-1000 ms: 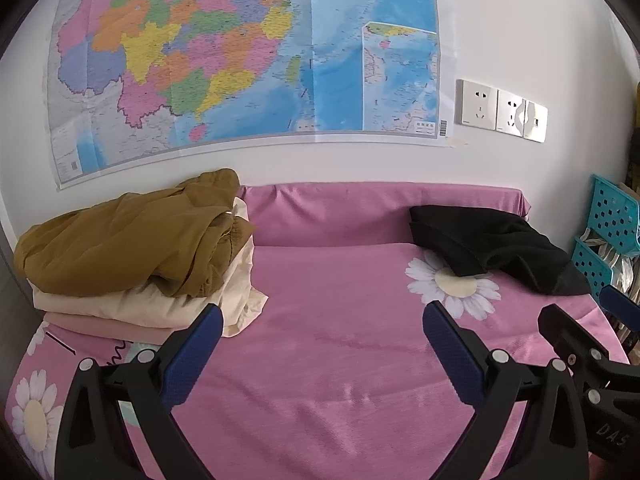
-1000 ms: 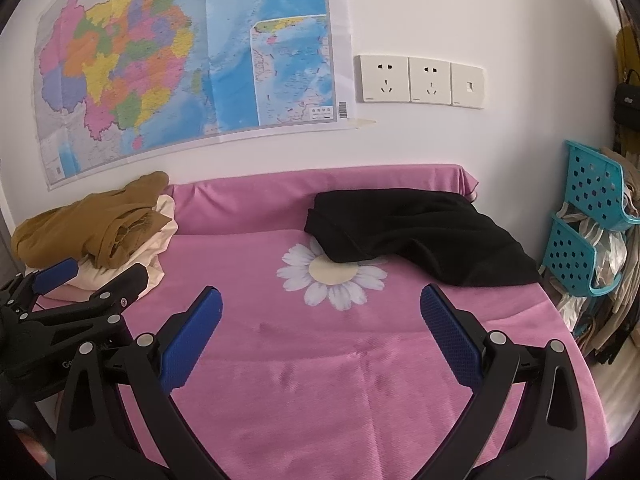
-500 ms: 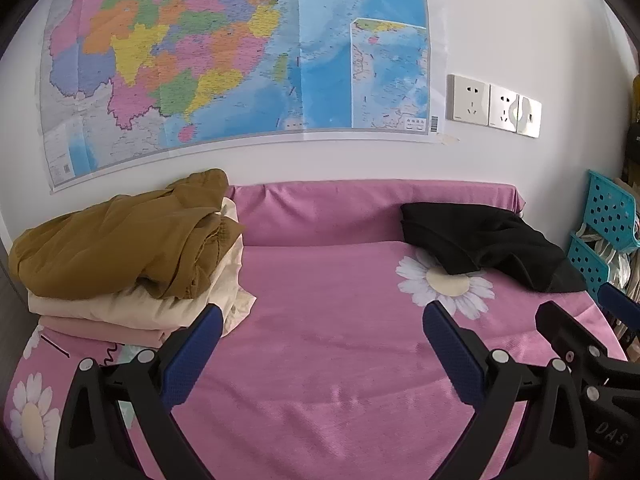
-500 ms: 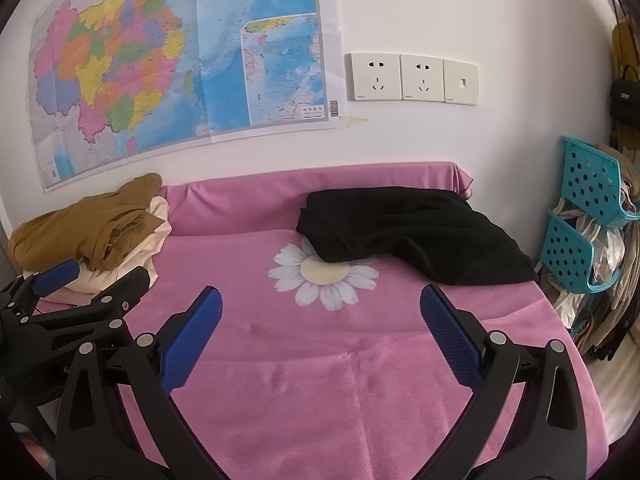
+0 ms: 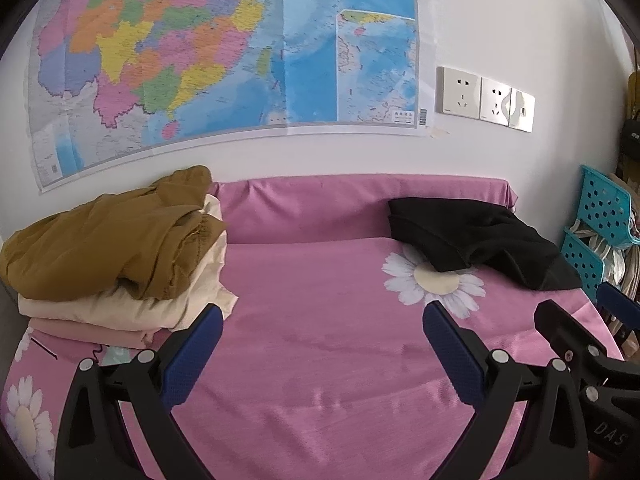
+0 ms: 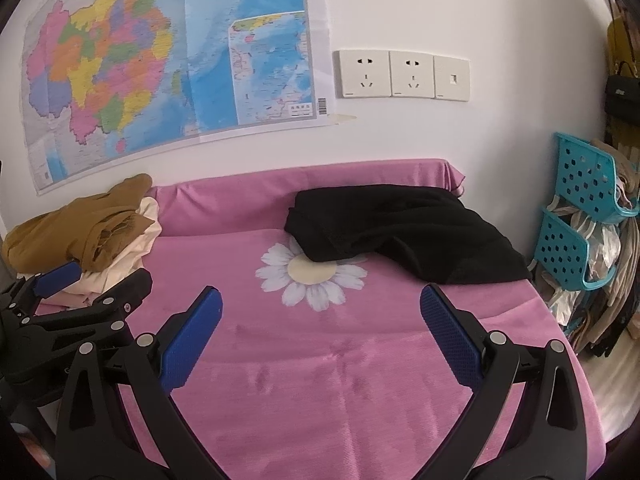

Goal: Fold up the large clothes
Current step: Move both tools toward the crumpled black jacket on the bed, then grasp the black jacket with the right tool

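A pink sheet (image 5: 320, 360) printed with white daisies covers the worktop and runs up the low ledge against the white wall, where a large coloured map (image 5: 224, 60) hangs beside a row of wall sockets (image 6: 402, 75). At the far right of the sheet a black garment (image 6: 400, 228) lies crumpled, its near edge overlapping one daisy (image 6: 312, 274). At the far left sits a stack of folded clothes (image 5: 120, 256): a mustard-brown piece on top, cream below it, pale pink at the bottom. Turquoise perforated baskets (image 6: 588, 216) stand off the right edge. The left gripper (image 5: 320, 332) hovers above the bare middle of the sheet with its blue-padded jaws spread wide and nothing between them. The right gripper (image 6: 320, 316) hangs just beside it, likewise spread wide and empty, short of the black garment.
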Tool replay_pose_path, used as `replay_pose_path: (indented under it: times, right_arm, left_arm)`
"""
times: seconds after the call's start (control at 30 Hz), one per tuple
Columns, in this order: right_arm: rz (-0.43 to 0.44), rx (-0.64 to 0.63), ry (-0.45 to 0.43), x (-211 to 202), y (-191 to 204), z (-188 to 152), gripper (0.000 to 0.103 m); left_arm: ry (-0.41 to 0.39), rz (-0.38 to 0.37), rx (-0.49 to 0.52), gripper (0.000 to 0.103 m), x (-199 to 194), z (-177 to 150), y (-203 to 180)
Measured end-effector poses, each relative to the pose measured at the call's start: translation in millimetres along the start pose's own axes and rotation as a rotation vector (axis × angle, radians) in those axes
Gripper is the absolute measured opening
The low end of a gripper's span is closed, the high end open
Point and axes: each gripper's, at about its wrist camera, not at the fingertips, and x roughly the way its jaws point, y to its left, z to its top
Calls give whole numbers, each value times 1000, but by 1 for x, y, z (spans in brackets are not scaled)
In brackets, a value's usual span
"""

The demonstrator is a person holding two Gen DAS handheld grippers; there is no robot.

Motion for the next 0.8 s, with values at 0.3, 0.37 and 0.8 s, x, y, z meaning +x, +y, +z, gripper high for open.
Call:
replay_pose_path:
  times: [0.3, 0.37, 0.8]
  right_arm:
    - [-29, 15, 5, 3, -12, 1, 98]
    - [-36, 17, 11, 6, -16, 1, 98]
    - [-83, -3, 42, 35, -47, 11, 98]
  left_arm:
    - [13, -23, 15, 97, 9, 3, -11]
    - [21, -27, 18, 97, 12, 4, -13]
    - [97, -95, 15, 97, 54, 14, -33]
